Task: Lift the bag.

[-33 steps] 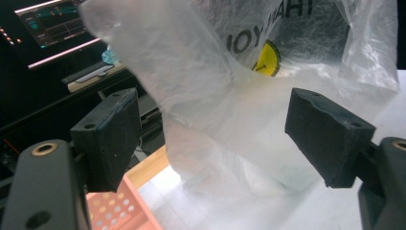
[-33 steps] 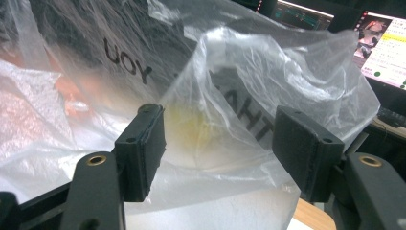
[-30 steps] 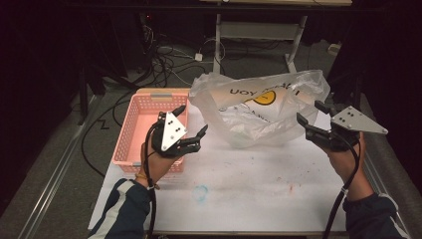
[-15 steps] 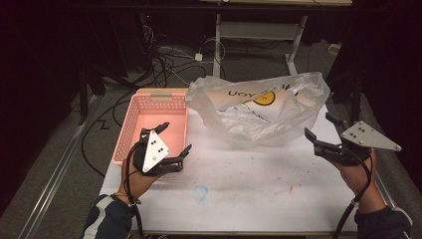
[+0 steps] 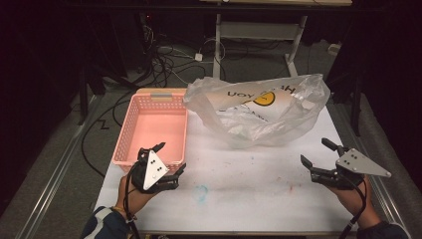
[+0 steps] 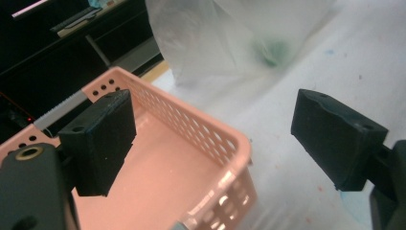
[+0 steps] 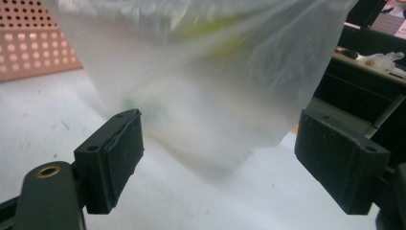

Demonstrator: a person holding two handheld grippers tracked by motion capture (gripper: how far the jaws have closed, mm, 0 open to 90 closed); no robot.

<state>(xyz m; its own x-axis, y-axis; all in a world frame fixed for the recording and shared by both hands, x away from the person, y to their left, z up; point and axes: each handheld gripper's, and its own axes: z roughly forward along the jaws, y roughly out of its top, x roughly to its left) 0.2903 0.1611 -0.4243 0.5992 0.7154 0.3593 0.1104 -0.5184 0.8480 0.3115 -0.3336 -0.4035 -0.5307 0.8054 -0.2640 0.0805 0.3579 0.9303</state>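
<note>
Two containers, empty pink basket, filmy plastic bag contents unclear, both grippers' fingers wide, holding nothing

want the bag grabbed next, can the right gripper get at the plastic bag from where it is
Probably yes: the right gripper has its jaws open and empty, aimed at the plastic bag, with bare white table between them.

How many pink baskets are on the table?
1. The pink basket sits at the table's left edge, left of the plastic bag, just beyond the left gripper. Another could hide behind the bag.
</note>
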